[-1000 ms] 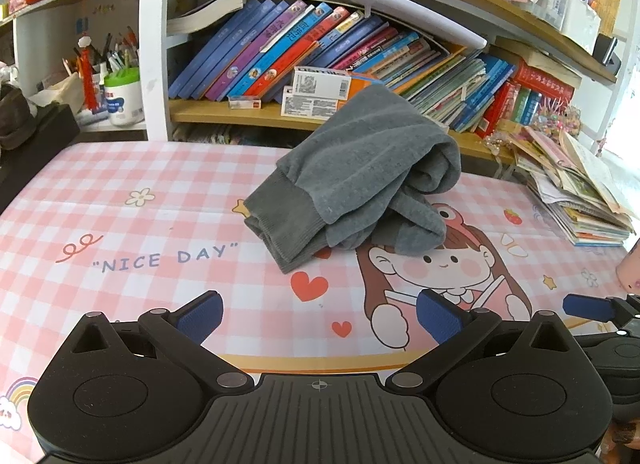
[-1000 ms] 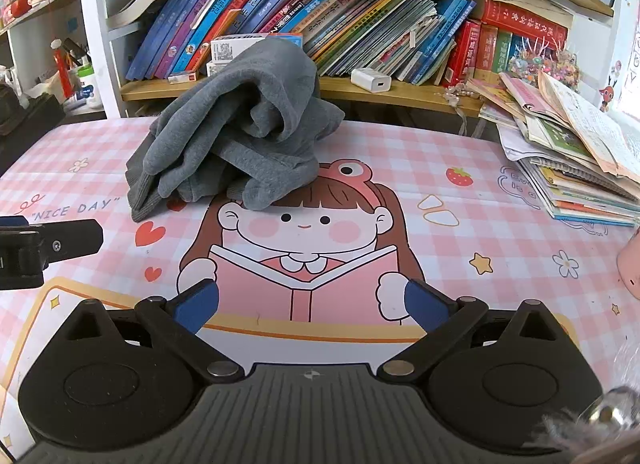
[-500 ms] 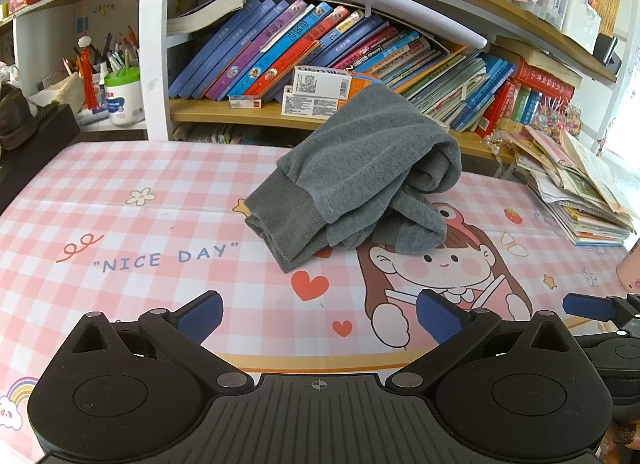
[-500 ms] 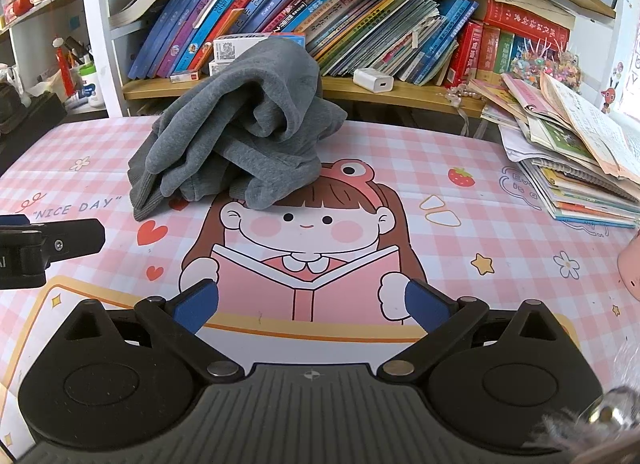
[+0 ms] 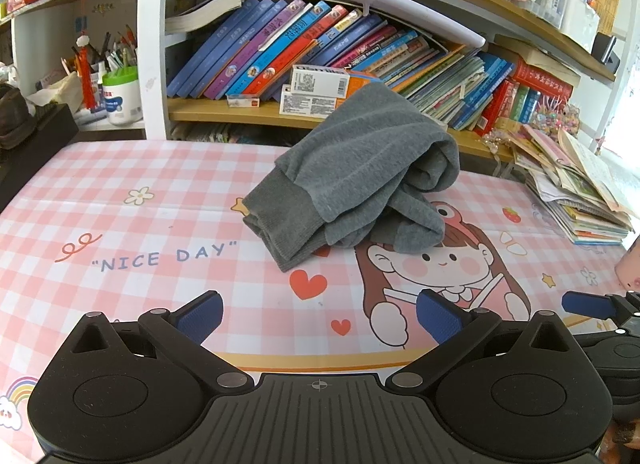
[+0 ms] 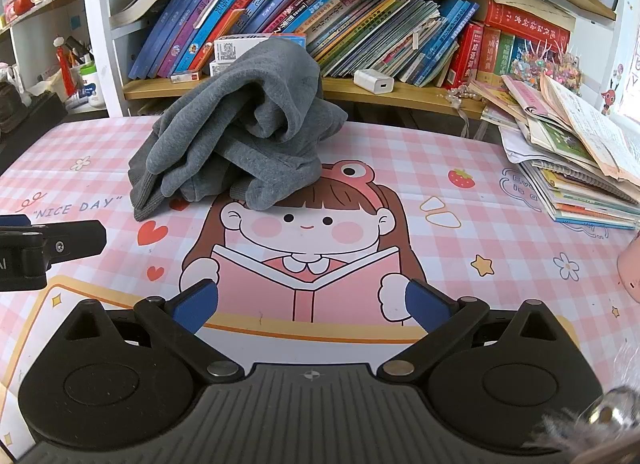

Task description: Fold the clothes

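A grey sweatshirt [image 5: 352, 180] lies crumpled in a heap on the counter [image 5: 120, 224], on its pink checked mat, at about 12 o'clock from both tools and close to the bookshelf [image 6: 360, 88] behind it. In the left wrist view a ribbed cuff or hem [image 5: 280, 228] sticks out of the heap toward 7 o'clock; in the right wrist view rolled folds pile up in the middle and a lobe droops onto the cartoon girl's head.

The left tool [image 5: 318, 314] hangs low over the near edge with its blue pads wide apart and nothing between them. The right tool [image 6: 310, 304] is the same: spread, empty, well short of the cloth.

Folding has not begun, so the step in hand looks like reaching in to open the heap out flat. To do it well, I would send the left tool to that ribbed edge, since it is the one clearly readable part of the garment, and pinch only a single layer. The right tool should look for a matching edge on its side rather than grab the bulky middle. Lift and pull apart toward 6 o'clock, away from the shelf, so the cloth does not snag the boxes [image 5: 316, 90] behind it. The stack of magazines [image 6: 576, 168] at 2 o'clock leaves less room on the right.
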The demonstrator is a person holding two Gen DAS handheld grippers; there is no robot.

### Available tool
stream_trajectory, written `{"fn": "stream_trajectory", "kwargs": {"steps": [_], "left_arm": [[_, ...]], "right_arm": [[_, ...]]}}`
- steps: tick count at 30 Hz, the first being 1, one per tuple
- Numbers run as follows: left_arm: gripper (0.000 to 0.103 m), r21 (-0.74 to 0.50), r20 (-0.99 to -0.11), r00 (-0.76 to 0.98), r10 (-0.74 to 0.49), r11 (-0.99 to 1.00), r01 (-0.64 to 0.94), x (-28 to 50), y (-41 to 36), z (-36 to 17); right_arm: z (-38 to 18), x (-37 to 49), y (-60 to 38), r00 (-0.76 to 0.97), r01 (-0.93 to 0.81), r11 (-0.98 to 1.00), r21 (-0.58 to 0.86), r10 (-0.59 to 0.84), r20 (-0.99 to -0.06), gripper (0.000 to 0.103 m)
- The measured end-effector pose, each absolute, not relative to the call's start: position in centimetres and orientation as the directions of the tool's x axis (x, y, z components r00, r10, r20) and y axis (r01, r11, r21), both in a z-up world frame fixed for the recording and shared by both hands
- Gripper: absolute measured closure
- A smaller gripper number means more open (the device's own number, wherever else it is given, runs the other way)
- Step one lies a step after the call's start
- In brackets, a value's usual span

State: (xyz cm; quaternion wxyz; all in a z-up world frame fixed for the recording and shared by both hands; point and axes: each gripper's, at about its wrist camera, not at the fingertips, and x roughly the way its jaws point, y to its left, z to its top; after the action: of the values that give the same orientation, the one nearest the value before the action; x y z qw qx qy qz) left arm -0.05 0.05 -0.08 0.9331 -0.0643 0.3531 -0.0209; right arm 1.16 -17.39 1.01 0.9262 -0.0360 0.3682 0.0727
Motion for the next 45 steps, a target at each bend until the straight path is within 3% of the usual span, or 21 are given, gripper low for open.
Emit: {"fn": "stream_trajectory", "kwargs": {"steps": [45], "left_arm": [[0.0,-0.136,-0.662,0.745,-0.085,0.991,-0.008,0.0,0.23,-0.1]], "right_arm": [[1.03,1.15,-17.04,0.714,-0.171,0.985,-0.023,0.108,-0.692,0.001]]}}
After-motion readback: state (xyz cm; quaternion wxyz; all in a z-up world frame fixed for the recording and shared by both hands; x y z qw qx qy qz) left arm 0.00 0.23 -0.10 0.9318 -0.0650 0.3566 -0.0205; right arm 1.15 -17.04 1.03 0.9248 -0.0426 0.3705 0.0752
